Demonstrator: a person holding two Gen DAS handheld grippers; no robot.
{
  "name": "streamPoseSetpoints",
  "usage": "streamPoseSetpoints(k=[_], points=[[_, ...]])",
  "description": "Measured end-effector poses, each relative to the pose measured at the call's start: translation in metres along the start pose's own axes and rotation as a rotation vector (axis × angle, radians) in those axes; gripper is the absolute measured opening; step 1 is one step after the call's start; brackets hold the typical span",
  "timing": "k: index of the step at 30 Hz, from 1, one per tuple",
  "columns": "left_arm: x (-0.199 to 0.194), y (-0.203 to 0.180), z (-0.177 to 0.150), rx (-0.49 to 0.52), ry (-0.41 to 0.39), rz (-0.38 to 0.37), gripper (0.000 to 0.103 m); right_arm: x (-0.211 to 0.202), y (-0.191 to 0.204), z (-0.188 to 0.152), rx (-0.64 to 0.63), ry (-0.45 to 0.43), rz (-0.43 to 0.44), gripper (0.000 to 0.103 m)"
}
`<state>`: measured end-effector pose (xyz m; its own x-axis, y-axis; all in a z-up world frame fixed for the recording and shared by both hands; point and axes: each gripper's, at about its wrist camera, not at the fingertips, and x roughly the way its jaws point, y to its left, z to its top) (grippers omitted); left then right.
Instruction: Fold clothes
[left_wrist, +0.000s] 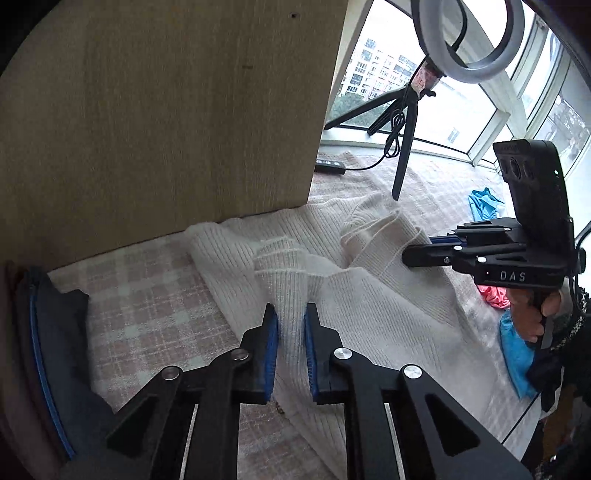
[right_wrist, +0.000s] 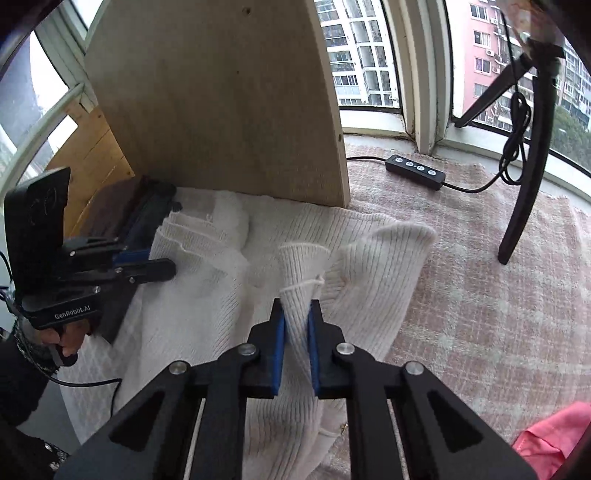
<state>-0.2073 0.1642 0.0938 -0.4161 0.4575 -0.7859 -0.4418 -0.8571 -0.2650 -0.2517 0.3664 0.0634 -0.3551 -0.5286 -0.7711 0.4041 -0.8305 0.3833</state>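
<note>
Both the left gripper (left_wrist: 290, 350) and right gripper (right_wrist: 297, 350) have their jaws pinching raised ribbed folds of the white sweater (left_wrist: 369, 317) spread on the checked blanket (left_wrist: 147, 306) beside the wooden panel (left_wrist: 166, 110), where slack knit could slip free mid-fold.

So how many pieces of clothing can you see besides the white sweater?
3, maybe more hidden. A blue garment lies far back near the window, a pink one sits behind the right tongs, and another blue one lies below the hand.
</note>
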Motion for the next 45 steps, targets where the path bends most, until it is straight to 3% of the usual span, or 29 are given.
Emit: streamPoseSetpoints(k=[4,8,12,16,18,19,21,22,23,26,30,34,36,38,39,41,45], points=[[-0.020,0.014,0.020,-0.025,-0.066,-0.015,0.012,-0.017,-0.031,0.014,0.152,-0.095,0.072,0.011],[0.008,0.041,0.037,-0.070,-0.034,-0.013,0.012,0.004,-0.061,0.029,0.245,-0.102,0.075,0.010],[0.055,0.062,0.032,-0.074,0.064,0.030,0.012,0.045,-0.073,0.031,0.252,-0.037,-0.006,0.010],[0.065,0.073,0.022,-0.086,0.050,-0.006,0.013,0.052,-0.067,0.032,0.188,-0.036,-0.048,0.010],[0.060,0.078,0.024,-0.114,0.061,-0.004,0.018,0.042,-0.064,0.033,0.182,-0.047,-0.064,0.011],[0.055,0.079,0.026,-0.128,0.060,0.013,0.026,0.036,-0.062,0.033,0.179,-0.052,-0.072,0.013],[0.045,0.081,0.028,-0.154,0.058,0.040,0.033,0.026,-0.058,0.034,0.173,-0.062,-0.088,0.028],[0.041,0.082,0.030,-0.167,0.061,0.048,0.036,0.020,-0.058,0.034,0.177,-0.066,-0.095,0.051],[0.037,0.083,0.031,-0.180,0.063,0.057,0.039,0.015,-0.059,0.033,0.186,-0.071,-0.094,0.064],[0.040,0.082,0.035,-0.162,0.068,0.081,0.050,0.017,-0.063,0.034,0.179,-0.049,-0.091,0.064],[0.061,0.091,0.038,-0.193,0.119,0.061,0.053,0.034,-0.071,0.033,0.184,0.009,-0.069,0.064],[0.065,0.097,0.041,-0.191,0.117,0.047,0.059,0.052,-0.076,0.032,0.204,0.045,-0.015,0.064],[0.067,0.102,0.041,-0.211,0.120,0.010,0.055,0.053,-0.076,0.034,0.208,0.030,0.009,0.062],[0.069,0.105,0.040,-0.223,0.121,-0.050,0.040,0.056,-0.077,0.035,0.220,0.040,0.051,0.040],[0.069,0.106,0.039,-0.229,0.116,-0.059,0.039,0.056,-0.077,0.035,0.226,0.040,0.067,0.038],[0.064,0.103,0.038,-0.217,0.105,-0.069,0.021,0.052,-0.074,0.034,0.226,0.027,0.080,0.027],[0.042,0.090,0.034,-0.169,0.072,-0.041,0.017,0.031,-0.065,0.030,0.226,-0.018,0.094,0.022]])
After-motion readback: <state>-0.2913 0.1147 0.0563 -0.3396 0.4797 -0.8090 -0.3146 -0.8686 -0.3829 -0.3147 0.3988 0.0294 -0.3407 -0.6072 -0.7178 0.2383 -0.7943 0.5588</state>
